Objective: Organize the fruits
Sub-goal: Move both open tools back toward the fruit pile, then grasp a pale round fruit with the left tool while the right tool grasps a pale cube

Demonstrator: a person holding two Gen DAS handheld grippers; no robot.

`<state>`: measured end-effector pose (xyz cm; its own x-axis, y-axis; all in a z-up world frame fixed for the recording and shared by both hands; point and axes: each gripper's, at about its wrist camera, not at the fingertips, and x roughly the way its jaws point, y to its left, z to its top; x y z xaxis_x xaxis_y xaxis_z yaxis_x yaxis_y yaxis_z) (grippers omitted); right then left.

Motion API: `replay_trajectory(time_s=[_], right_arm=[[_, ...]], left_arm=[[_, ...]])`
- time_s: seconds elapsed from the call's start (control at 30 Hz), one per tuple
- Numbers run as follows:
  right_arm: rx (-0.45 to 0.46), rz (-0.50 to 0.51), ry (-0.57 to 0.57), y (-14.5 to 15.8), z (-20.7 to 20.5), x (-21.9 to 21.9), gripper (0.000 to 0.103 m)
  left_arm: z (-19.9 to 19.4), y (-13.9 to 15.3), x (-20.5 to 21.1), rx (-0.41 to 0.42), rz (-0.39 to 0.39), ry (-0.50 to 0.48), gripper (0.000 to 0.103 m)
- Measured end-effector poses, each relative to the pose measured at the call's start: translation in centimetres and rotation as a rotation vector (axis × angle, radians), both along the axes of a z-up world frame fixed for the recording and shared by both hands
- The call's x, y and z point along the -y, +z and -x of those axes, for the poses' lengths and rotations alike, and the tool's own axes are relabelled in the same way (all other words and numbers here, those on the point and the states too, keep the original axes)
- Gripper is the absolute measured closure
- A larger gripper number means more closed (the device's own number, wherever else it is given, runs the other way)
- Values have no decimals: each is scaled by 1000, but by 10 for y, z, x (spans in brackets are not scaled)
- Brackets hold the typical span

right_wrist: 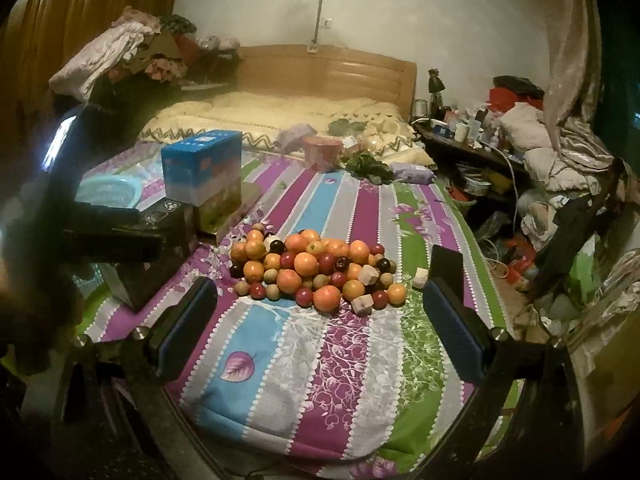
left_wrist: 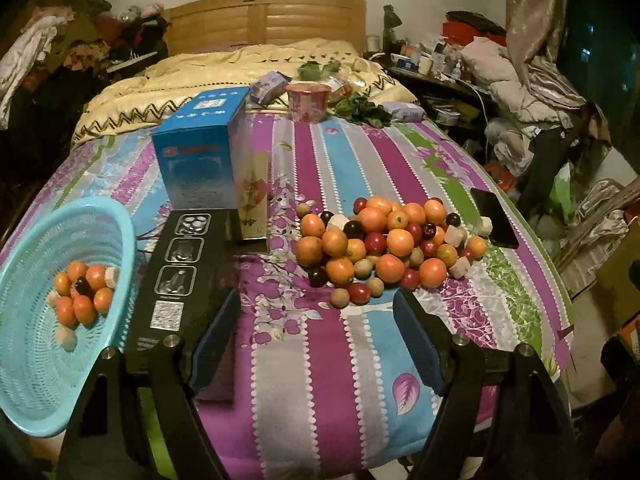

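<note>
Round, glossy fruits point(left_wrist: 384, 246) lie heaped on the striped floral bedsheet point(left_wrist: 320, 380); a few sit in the perforated turquoise plastic basket point(left_wrist: 36, 380) at left. Left gripper point(left_wrist: 316, 340) and right gripper point(right_wrist: 316, 328) hover spread, empty.

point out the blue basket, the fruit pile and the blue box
blue basket point(left_wrist: 28, 360), left wrist view, on its bare mesh wall
fruit pile point(left_wrist: 390, 246), left wrist view, on an orange fruit mid-pile
blue box point(left_wrist: 194, 168), left wrist view, on its front face
</note>
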<state>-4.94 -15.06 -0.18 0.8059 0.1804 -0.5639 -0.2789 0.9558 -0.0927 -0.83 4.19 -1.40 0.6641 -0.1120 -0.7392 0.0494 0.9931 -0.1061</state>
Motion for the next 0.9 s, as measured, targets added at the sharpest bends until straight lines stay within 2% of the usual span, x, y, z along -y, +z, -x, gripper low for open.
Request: replay_trajectory(time_s=[0.1,0.17,0.27,0.37,0.47,0.5,0.57,0.63,0.77,0.9], right_arm=[[-25,1,8,-7,-6,2,0],[-58,-10,7,-16,-14,6,0],[-132,-43,-5,-32,-26,18,1],[-179,-59,-20,-46,-32,28,1],[-224,-67,-25,-61,-37,38,3],[-239,-71,-27,-66,-39,41,6],[-269,-83,-29,-73,-44,46,7],[-290,-98,-33,-79,-49,51,8],[-308,-117,-41,-86,-59,58,8],[-328,-128,-42,-95,-69,62,8]], left_arm=[[-9,-10,2,-20,30,-12,23],[-17,-22,6,-62,43,-24,23],[-30,-48,15,-128,19,-40,23],[-42,-76,23,-186,29,-58,23],[-50,-95,33,-199,43,-85,24],[-56,-103,38,-202,52,-99,25],[-65,-114,43,-210,84,-130,44],[-75,-125,40,-223,122,-111,55],[-88,-143,30,-249,120,-69,62],[-93,-154,26,-273,114,-69,63]])
